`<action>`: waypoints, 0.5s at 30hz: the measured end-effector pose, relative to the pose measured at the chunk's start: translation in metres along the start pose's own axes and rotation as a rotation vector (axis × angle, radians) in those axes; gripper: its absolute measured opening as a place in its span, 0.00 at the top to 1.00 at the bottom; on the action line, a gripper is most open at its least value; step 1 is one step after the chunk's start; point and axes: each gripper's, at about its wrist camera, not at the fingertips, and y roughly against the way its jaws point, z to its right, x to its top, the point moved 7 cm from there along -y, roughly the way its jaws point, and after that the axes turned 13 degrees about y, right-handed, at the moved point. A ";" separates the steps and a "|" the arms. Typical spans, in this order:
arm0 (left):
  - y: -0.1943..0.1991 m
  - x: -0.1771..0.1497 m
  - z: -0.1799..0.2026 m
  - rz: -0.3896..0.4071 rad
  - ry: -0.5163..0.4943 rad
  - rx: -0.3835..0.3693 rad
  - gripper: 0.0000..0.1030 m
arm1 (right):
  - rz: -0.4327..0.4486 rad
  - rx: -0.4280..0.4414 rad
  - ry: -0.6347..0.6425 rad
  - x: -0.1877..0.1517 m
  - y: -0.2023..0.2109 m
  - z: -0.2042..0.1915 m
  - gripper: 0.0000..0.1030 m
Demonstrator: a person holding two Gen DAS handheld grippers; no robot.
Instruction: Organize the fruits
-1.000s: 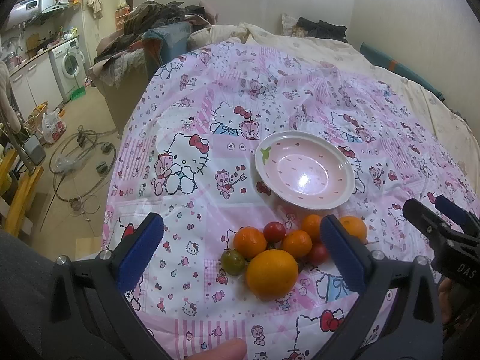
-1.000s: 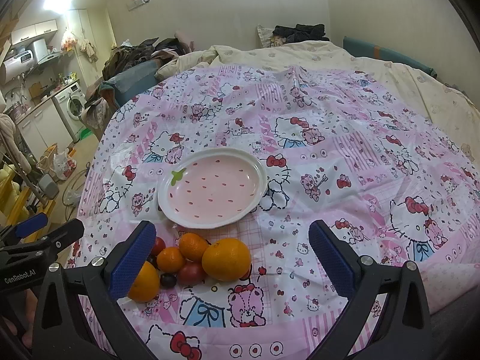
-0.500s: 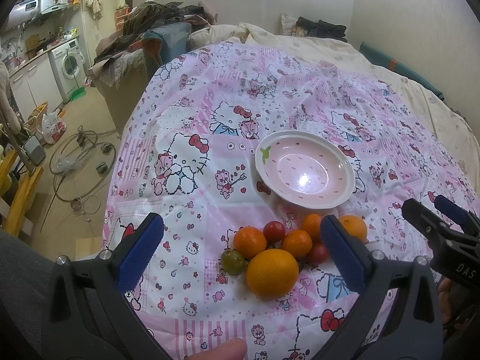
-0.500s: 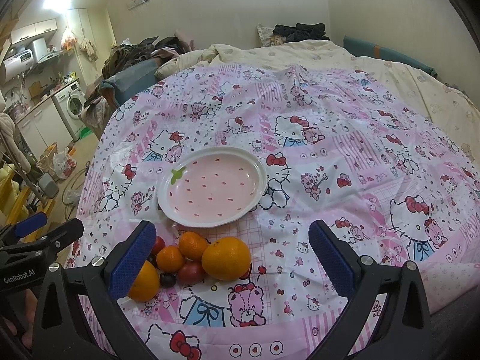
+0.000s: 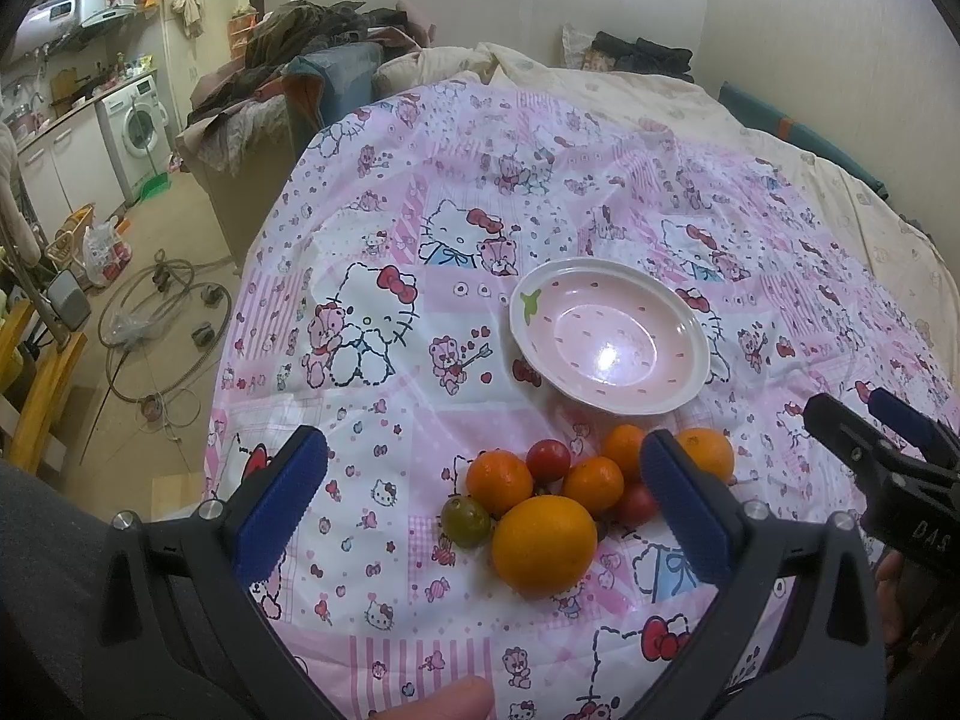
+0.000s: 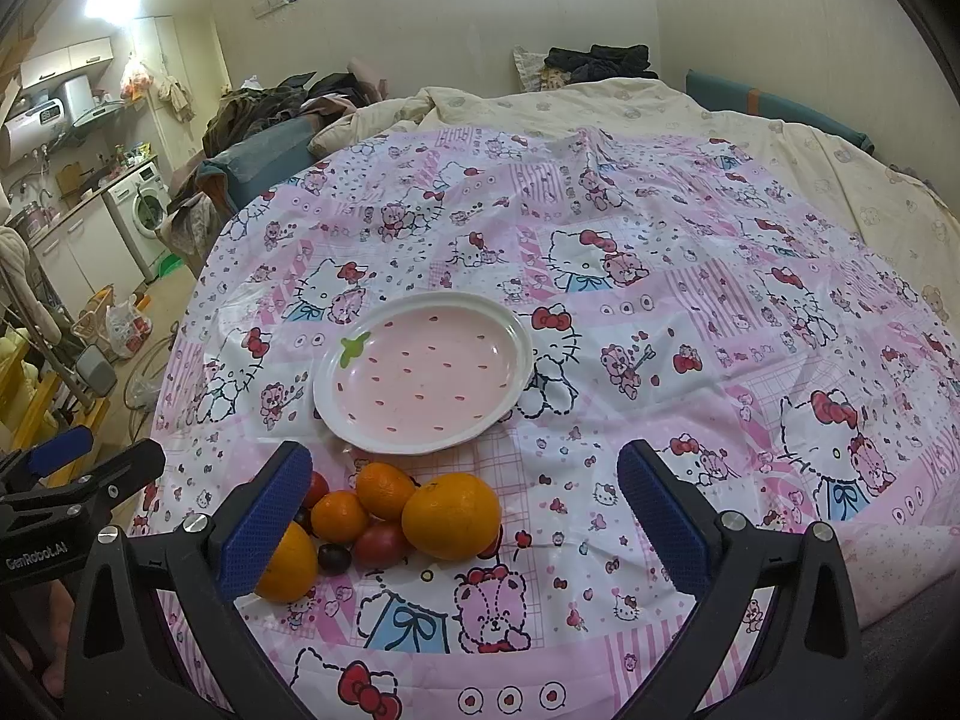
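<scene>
- The left gripper [image 5: 480, 504], black with 2 blue-padded fingers, hangs above the near edge of the pink cartoon-print tablecloth [image 5: 372, 360] with its jaws wide apart and nothing between the pads.
- The right gripper [image 6: 465, 510], of the same black and blue build, also stands spread wide and empty over the cloth, just right of the fruit.
- The fruit lies in 1 tight cluster on the cloth, just on the near side of the shallow pink oval plate with a white rim and a green leaf mark [image 5: 606, 342]; no fruit is on the plate.
- In the left wrist view the large round orange [image 5: 543, 543] sits nearest the camera, with the small dark green tomato [image 5: 465, 520] touching its left side.
- Behind them sit a medium tangerine [image 5: 499, 480], a small red cherry tomato [image 5: 548, 459], and 2 smaller tangerines [image 5: 593, 483].
- A second big orange [image 5: 708, 453] lies at the right end of the cluster, partly hidden by the left gripper's right finger.
- In the right wrist view that second orange [image 6: 451, 515] lies nearest the open jaws, with a red tomato [image 6: 381, 543] and a small dark purple fruit [image 6: 333, 558] touching to its left.
- The right gripper's left finger covers part of the cluster's far-left fruit.
- Each wrist view shows the other gripper's tips at its edge, beside the cluster.
- A fingertip [image 5: 444, 702] shows at the bottom edge of the left wrist view.
- Beyond the cloth lies a cream quilt [image 6: 660, 114].
</scene>
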 end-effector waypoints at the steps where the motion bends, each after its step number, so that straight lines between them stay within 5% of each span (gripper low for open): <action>1: 0.000 -0.001 0.001 0.000 -0.001 0.001 0.00 | 0.000 -0.001 0.000 0.000 0.000 0.000 0.00; 15: -0.006 -0.001 -0.007 -0.080 0.036 0.044 0.00 | -0.064 0.037 -0.069 -0.005 -0.008 0.018 0.00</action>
